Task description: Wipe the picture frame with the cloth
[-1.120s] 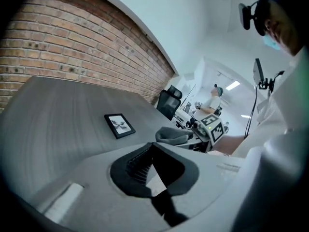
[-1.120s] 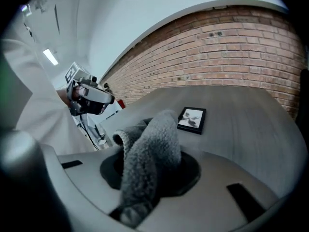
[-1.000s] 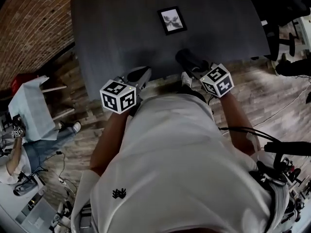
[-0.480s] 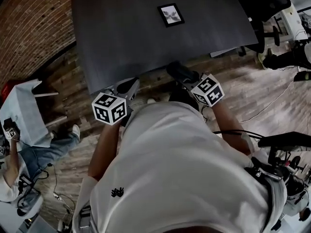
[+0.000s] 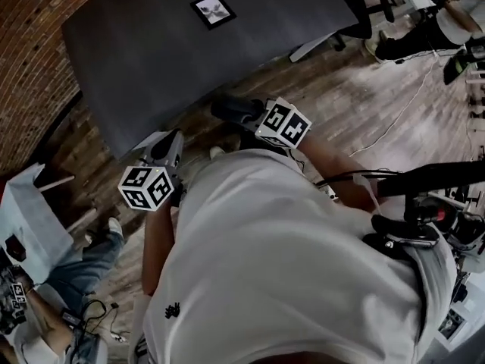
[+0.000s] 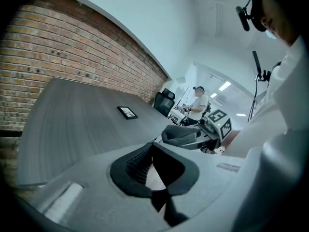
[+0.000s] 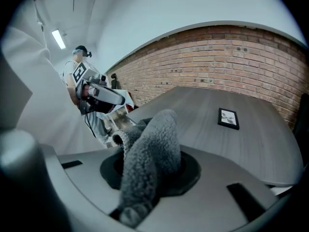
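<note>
A small black picture frame [image 5: 213, 10] lies flat on the dark grey table [image 5: 136, 67], far from both grippers. It also shows small in the left gripper view as the picture frame [image 6: 127, 112] and in the right gripper view as the picture frame [image 7: 228, 118]. My right gripper [image 5: 229, 109] is shut on a fluffy grey cloth [image 7: 150, 158], held over the wood floor just off the table's near edge. My left gripper [image 5: 170, 141] is shut and empty at the table's near corner; its dark pads [image 6: 130, 166] meet with nothing between them.
A brick wall [image 5: 30, 21] runs along the table's far left side. A white side table [image 5: 26, 218] and a seated person [image 5: 53, 309] are at lower left. Office chairs and another person [image 5: 447, 14] are at upper right. Cables [image 5: 394, 120] trail across the floor.
The table and frame have slid toward the upper left of the head view. Both grippers have shifted left with the person; the cloth now hangs over the floor instead of the table's edge.
</note>
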`<action>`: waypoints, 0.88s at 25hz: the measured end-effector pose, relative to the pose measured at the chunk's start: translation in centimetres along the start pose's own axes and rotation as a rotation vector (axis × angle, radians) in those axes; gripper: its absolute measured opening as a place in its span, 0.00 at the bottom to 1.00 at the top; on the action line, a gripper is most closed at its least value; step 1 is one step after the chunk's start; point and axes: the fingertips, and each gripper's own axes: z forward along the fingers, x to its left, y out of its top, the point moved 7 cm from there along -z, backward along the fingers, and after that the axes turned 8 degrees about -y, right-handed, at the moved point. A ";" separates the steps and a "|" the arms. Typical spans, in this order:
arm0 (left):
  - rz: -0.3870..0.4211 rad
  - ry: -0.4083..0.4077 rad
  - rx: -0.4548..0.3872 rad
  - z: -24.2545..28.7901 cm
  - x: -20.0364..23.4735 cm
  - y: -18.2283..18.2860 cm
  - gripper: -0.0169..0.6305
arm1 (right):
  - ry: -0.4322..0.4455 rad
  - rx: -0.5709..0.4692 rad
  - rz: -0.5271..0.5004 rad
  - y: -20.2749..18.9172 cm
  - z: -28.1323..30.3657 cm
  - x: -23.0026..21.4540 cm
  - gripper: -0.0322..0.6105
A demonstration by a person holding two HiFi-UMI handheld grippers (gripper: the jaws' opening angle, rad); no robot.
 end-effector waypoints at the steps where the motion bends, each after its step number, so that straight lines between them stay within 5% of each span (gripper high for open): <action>1: -0.002 0.002 0.011 0.0 0.0 -0.4 0.05 | 0.001 -0.003 -0.002 0.0 0.0 0.3 0.19; 22: 0.042 -0.037 0.078 2.5 -1.7 -0.7 0.05 | -0.019 0.018 -0.045 -1.7 -2.5 1.6 0.19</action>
